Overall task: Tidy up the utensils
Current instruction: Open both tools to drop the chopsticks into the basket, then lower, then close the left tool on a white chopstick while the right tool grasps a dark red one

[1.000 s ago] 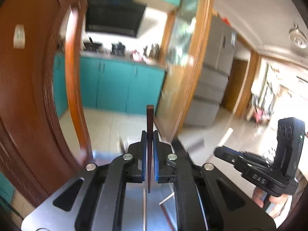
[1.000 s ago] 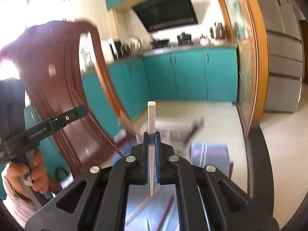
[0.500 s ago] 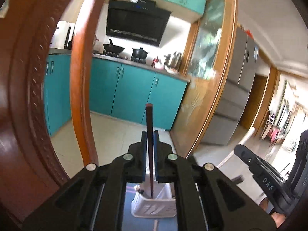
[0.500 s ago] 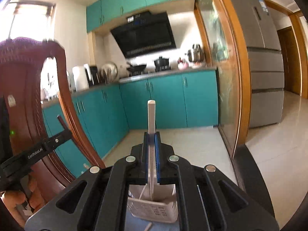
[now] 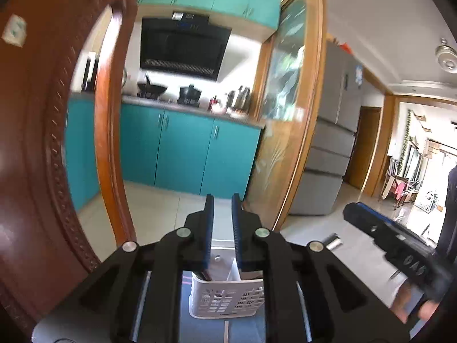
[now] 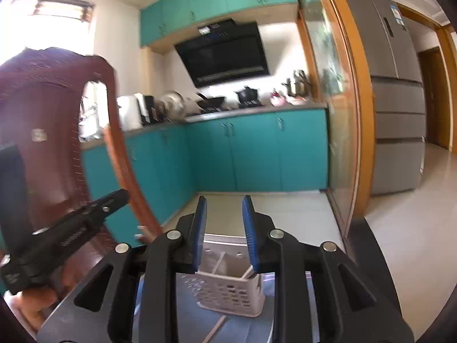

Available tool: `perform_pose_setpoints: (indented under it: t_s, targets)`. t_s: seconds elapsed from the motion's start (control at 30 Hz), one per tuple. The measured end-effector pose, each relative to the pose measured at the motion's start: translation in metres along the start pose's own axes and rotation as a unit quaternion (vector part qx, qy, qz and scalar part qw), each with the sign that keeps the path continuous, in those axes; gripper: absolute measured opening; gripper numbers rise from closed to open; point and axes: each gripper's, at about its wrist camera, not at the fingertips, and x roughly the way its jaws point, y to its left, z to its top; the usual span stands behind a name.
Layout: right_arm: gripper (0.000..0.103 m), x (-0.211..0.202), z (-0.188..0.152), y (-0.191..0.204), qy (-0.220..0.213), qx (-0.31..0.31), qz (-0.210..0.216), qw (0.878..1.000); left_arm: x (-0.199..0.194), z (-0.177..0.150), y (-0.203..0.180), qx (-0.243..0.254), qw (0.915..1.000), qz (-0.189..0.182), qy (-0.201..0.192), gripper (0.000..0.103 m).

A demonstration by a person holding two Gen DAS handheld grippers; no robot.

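Note:
A white perforated utensil basket [image 5: 228, 297] stands on the blue table just below my left gripper [image 5: 221, 200]. Its jaws are opening and nothing is between the blue pads. A dark chopstick [image 5: 206, 274] rests in the basket's left compartment. In the right wrist view the same basket [image 6: 231, 294] sits under my right gripper [image 6: 224, 203]. Those jaws are opening too, with an empty gap. White chopsticks [image 6: 219, 260] lean inside the basket.
A carved brown wooden chair back [image 5: 34, 171] rises close on the left. A loose pale chopstick [image 6: 217, 328] lies on the blue table [image 6: 257, 328] in front of the basket. Teal kitchen cabinets and a grey fridge stand far behind.
Both grippers sank toward the basket. The left let go of the dark chopstick and the right let go of the white one. Both pairs of jaws now stand apart.

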Motion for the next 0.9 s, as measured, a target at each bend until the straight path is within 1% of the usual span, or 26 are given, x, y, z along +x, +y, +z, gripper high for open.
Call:
perform_pose_setpoints:
  t_s: [0.07, 0.13, 0.17, 0.2, 0.23, 0.27, 0.3, 0.33, 0.37, 0.4, 0.43, 0.47, 0.5, 0.53, 0.57, 0.6, 0.63, 0.73, 0.83, 0.87, 0.9]
  targets:
    - [0.026, -0.018, -0.004, 0.007, 0.002, -0.018, 0.016, 1.0, -0.016, -0.007, -0.004, 0.019, 0.9997, 0.007, -0.011, 0.014]
    - [0.026, -0.026, -0.02, 0.013, 0.036, -0.033, 0.031, 0.998, -0.027, -0.018, -0.002, 0.024, 0.9996, 0.011, -0.006, 0.014]
    - [0.026, -0.023, -0.029, 0.015, 0.058, -0.035, 0.037, 0.997, -0.029, -0.029, 0.0, 0.024, 0.9996, 0.014, 0.007, 0.014]
    - [0.026, -0.012, -0.05, 0.015, 0.117, -0.041, 0.045, 0.991, -0.028, -0.036, 0.003, 0.023, 0.9994, 0.017, 0.021, 0.014]
    - [0.026, -0.003, -0.065, 0.017, 0.153, -0.043, 0.042, 0.986, -0.025, -0.047, 0.007, 0.021, 0.9986, 0.025, 0.041, 0.014]
    - [0.026, 0.01, -0.084, 0.015, 0.195, -0.043, 0.032, 0.979, -0.019, -0.063, 0.012, 0.017, 0.9966, 0.041, 0.069, 0.014]
    - [0.026, 0.028, -0.113, 0.01, 0.253, -0.035, 0.009, 0.967, -0.015, -0.073, 0.016, 0.014, 0.9948, 0.049, 0.089, 0.014]
    - [0.026, 0.042, -0.135, 0.004, 0.299, -0.021, -0.007, 0.954, -0.009, -0.085, 0.02, 0.011, 0.9916, 0.057, 0.116, 0.014]
    - [0.026, 0.051, -0.149, 0.002, 0.33, -0.01, -0.012, 0.944, 0.0, -0.1, 0.024, 0.006, 0.9865, 0.068, 0.149, 0.015]
    - [0.026, 0.06, -0.167, -0.001, 0.367, 0.0, -0.015, 0.93, 0.004, -0.106, 0.026, 0.003, 0.9833, 0.074, 0.166, 0.018]
    - [0.026, 0.065, -0.178, 0.0, 0.389, -0.001, -0.021, 0.921, 0.009, -0.115, 0.027, -0.001, 0.9794, 0.076, 0.187, 0.021]
    - [0.026, 0.067, -0.184, 0.001, 0.397, -0.005, -0.026, 0.917, 0.011, -0.123, 0.028, -0.003, 0.9769, 0.074, 0.2, 0.022]
    - [0.026, 0.067, -0.188, 0.003, 0.401, -0.006, -0.027, 0.915, 0.013, -0.126, 0.028, -0.003, 0.9759, 0.071, 0.206, 0.027]
    - [0.027, 0.069, -0.192, 0.004, 0.41, -0.005, -0.025, 0.912, 0.014, -0.128, 0.026, 0.002, 0.9753, 0.069, 0.21, 0.034]
    - [0.027, 0.071, -0.195, 0.005, 0.414, -0.003, -0.025, 0.91, 0.014, -0.13, 0.023, 0.01, 0.9751, 0.071, 0.21, 0.037]
    - [0.027, 0.075, -0.199, 0.004, 0.42, 0.0, -0.033, 0.907, 0.014, -0.129, 0.021, 0.017, 0.9752, 0.071, 0.209, 0.043]
    - [0.027, 0.078, -0.201, 0.004, 0.425, 0.0, -0.04, 0.904, 0.014, -0.129, 0.019, 0.022, 0.9753, 0.071, 0.208, 0.046]
    - [0.027, 0.087, -0.208, 0.003, 0.434, 0.001, -0.058, 0.899, 0.013, -0.134, 0.016, 0.026, 0.9735, 0.065, 0.218, 0.048]
    - [0.026, 0.09, -0.208, 0.003, 0.429, 0.002, -0.063, 0.901, 0.02, -0.145, 0.013, 0.029, 0.9691, 0.061, 0.237, 0.048]
    - [0.024, 0.091, -0.207, 0.002, 0.427, 0.004, -0.065, 0.902, 0.02, -0.147, 0.012, 0.029, 0.968, 0.061, 0.242, 0.048]
    - [0.018, 0.091, -0.208, 0.0, 0.425, 0.006, -0.066, 0.903, 0.022, -0.149, 0.011, 0.029, 0.9664, 0.062, 0.248, 0.05]
